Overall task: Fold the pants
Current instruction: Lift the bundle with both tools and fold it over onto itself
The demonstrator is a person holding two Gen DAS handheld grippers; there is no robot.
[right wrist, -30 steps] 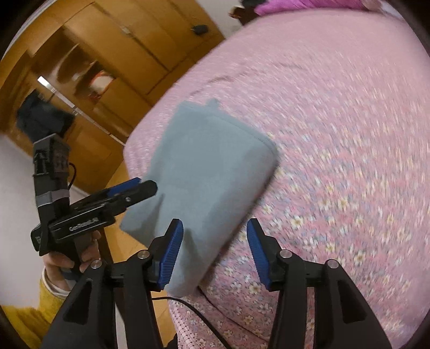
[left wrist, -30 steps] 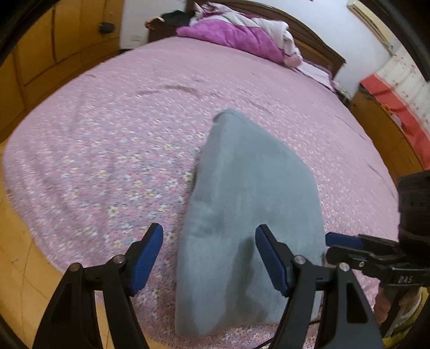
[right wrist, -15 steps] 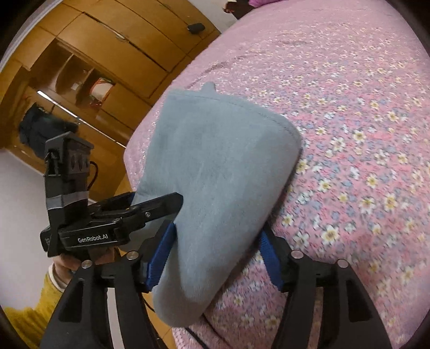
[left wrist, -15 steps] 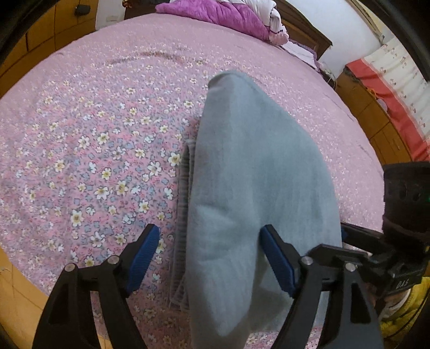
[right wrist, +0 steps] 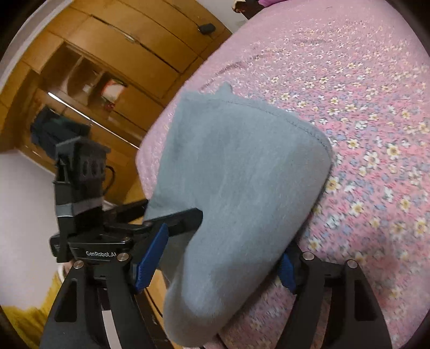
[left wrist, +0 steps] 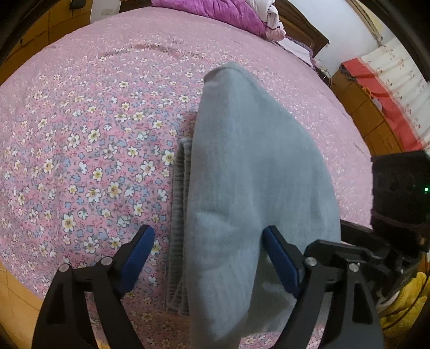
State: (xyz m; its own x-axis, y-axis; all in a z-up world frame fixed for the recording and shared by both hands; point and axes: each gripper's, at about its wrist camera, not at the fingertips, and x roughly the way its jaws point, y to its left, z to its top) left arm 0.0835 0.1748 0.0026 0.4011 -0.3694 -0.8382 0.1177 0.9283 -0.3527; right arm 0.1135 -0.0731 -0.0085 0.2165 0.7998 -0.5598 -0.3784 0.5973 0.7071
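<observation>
The grey-blue pants (left wrist: pixel 250 171) lie folded lengthwise on the pink flowered bed (left wrist: pixel 88 139), their near end at the bed's front edge. My left gripper (left wrist: pixel 208 257) is open, its blue pads either side of that near end, the cloth bulging between them. My right gripper (right wrist: pixel 215 257) is open too, its pads straddling the same end of the pants (right wrist: pixel 236 182) from the other side. The left gripper also shows in the right wrist view (right wrist: pixel 172 217), its fingers reaching under the cloth.
A purple quilt and pillows (left wrist: pixel 215 13) lie at the head of the bed. Wooden wardrobes (right wrist: pixel 115 61) stand along the left. A red cloth (left wrist: pixel 384 88) covers a wooden cabinet on the right. The wooden floor (left wrist: pixel 16 303) shows below the bed's near edge.
Both grippers have moved forward onto the near end of the pants, which now sits between each pair of pads and looks slightly raised. Both stay open.
</observation>
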